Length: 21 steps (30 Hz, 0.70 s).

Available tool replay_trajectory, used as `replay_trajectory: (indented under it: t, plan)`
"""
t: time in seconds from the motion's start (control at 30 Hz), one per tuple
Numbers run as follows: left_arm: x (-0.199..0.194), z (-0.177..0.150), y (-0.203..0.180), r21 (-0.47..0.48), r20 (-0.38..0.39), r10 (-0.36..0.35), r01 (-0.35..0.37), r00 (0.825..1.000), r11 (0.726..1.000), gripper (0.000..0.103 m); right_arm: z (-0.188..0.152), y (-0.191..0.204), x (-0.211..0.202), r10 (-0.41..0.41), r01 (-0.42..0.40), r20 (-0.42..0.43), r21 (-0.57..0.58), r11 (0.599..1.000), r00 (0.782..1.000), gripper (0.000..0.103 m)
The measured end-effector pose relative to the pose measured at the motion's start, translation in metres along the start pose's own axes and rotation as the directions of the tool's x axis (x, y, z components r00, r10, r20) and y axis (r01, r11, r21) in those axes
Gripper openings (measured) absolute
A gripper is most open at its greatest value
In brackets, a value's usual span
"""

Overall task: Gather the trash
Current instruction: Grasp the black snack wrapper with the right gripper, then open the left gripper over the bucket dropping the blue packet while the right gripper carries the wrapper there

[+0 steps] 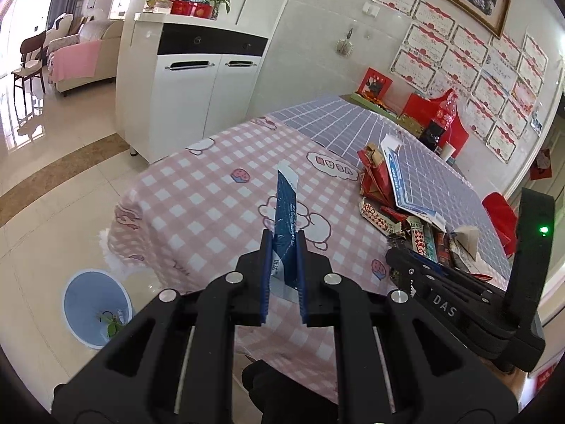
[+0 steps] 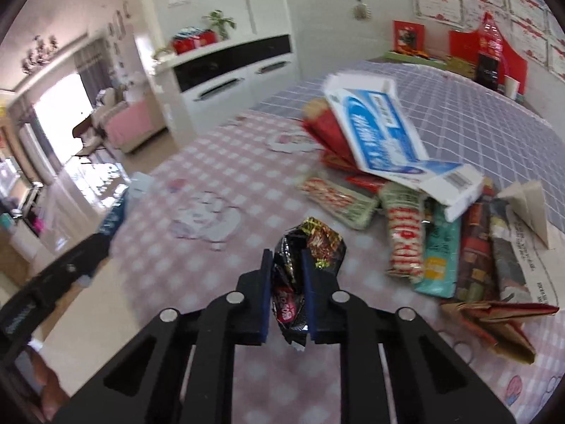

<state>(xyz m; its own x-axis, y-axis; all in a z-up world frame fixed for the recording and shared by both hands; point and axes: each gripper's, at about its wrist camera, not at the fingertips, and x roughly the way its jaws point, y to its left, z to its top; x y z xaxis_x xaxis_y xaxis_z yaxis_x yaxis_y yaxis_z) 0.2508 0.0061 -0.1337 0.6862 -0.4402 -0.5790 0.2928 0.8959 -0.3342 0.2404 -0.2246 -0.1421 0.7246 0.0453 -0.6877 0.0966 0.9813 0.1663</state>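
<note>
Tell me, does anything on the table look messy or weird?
Yes. A heap of crumpled snack wrappers lies jumbled on the pink checked tablecloth, and a flattened blue-and-white cardboard box leans askew on top of it. It looks like litter, not things laid out on purpose.

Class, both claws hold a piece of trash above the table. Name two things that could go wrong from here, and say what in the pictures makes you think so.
1. The left claw pinches the blue wrapper only at its lower end; most of it stands free above, so it might slip out on the way to the blue bin on the floor.
2. The right claw holds the black wrapper close to the trash pile; a careless swing could scatter it.
</note>
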Motion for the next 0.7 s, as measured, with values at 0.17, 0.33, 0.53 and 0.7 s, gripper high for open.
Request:
replay_trajectory:
  t: [0.17,0.33,0.53,0.7]
  plan:
    - [-0.023,0.001,0.018,-0.036,0.026,0.021,-0.02,0.999,0.999,0.013,0.003,0.035,-0.014,0.084,-0.083,0.025,-0.051,0.995,0.996,0.015]
    - [-0.045,0.0,0.04,-0.066,0.052,0.064,-0.061,0.997,0.996,0.013,0.006,0.074,-0.019,0.192,-0.188,0.023,-0.104,0.977,0.981,0.015]
    - [-0.07,-0.006,0.083,-0.115,0.071,0.162,-0.154,0.984,0.981,0.013,0.006,0.143,-0.009,0.342,-0.343,-0.036,-0.196,0.919,0.939,0.015]
    - [-0.083,-0.015,0.138,-0.2,0.048,0.262,-0.248,0.964,0.948,0.013,-0.001,0.203,0.012,0.425,-0.437,-0.103,-0.25,0.864,0.899,0.015]
